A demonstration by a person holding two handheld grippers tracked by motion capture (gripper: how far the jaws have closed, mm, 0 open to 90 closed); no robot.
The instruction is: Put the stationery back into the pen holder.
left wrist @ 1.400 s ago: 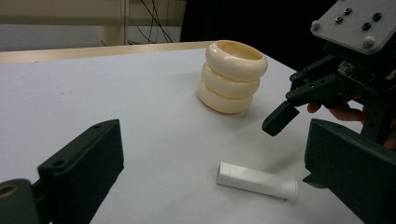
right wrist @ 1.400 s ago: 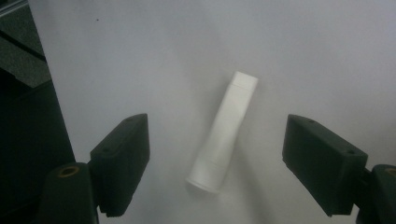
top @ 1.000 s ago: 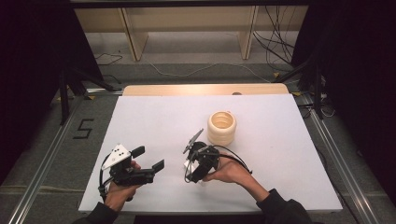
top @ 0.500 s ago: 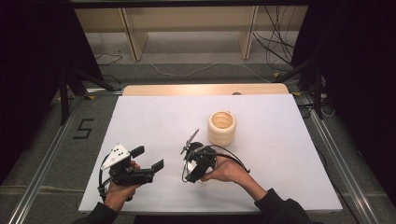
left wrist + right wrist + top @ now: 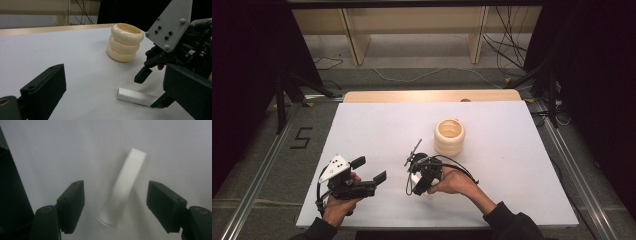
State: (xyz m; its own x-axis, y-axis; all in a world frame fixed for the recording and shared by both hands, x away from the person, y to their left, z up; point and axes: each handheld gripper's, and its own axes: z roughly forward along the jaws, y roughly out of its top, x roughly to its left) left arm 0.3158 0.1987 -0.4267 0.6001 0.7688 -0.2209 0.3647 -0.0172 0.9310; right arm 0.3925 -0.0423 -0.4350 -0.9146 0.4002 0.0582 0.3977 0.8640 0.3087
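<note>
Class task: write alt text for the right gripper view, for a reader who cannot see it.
A white tube lies tilted on the white table, between the open jaws of the right gripper, which have just been closing and do not touch it.

1. The right tongs point(image 5: 421, 186) have tipped from slanting across the tabletop point(image 5: 377, 125) to pointing down at it, nearer the person's edge.
2. Their jaws have just been closing, with the white tube point(image 5: 123, 187) lying between them, untouched by either pad.
3. The right hand point(image 5: 455, 181) has shifted slightly toward the left.
</note>
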